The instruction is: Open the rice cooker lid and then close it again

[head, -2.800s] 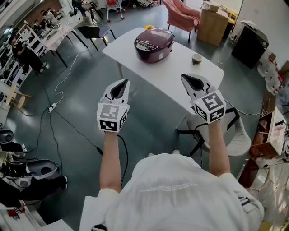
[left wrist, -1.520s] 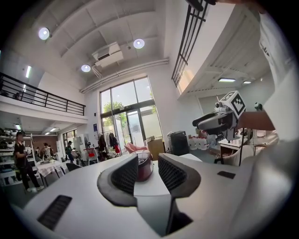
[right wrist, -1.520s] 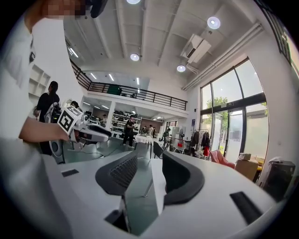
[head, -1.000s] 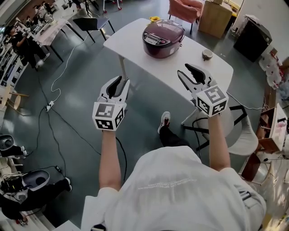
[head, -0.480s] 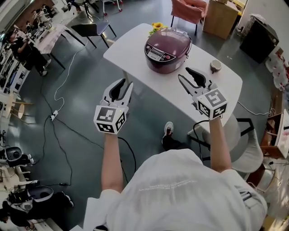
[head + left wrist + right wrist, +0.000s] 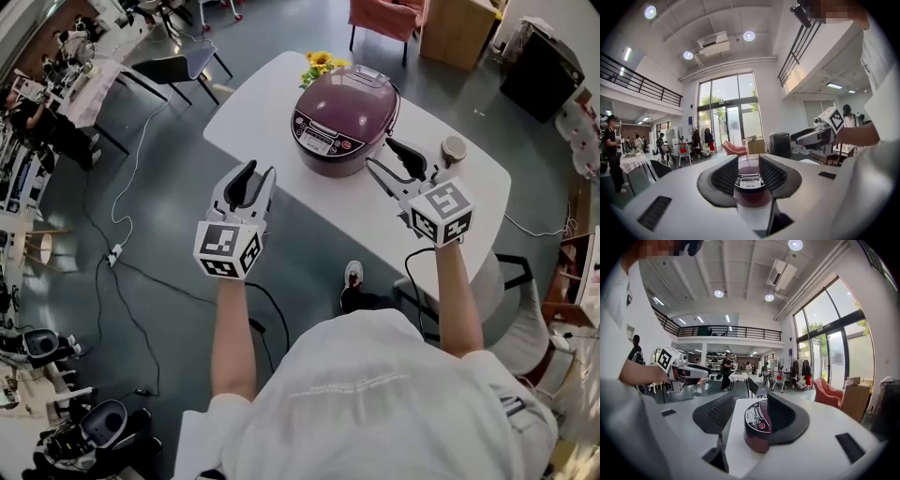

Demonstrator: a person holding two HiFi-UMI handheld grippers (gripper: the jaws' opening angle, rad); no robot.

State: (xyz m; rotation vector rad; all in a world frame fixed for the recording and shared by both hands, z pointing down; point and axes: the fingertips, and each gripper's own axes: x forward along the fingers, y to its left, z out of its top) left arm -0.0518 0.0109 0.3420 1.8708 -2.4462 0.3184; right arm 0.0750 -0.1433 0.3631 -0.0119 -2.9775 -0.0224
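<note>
The cooker (image 6: 343,114) stands on the white table (image 6: 267,89), lid down, with its control panel turned toward the person. Yellow flowers (image 6: 319,64) sit just behind it, and a small round thing (image 6: 455,148), perhaps a cup, lies to its right, apart from it.

The left gripper (image 6: 261,171) hangs in the air off the table's near edge, short of the cooker. Its jaws are a little apart with nothing between them; its own view only frames the cooker farther off through the gap.

The right gripper (image 6: 380,153) is over the table, near the cooker's right side and not touching it. Its jaws have just been opening and stand spread, gripping nothing, with the cooker beyond them.
</note>
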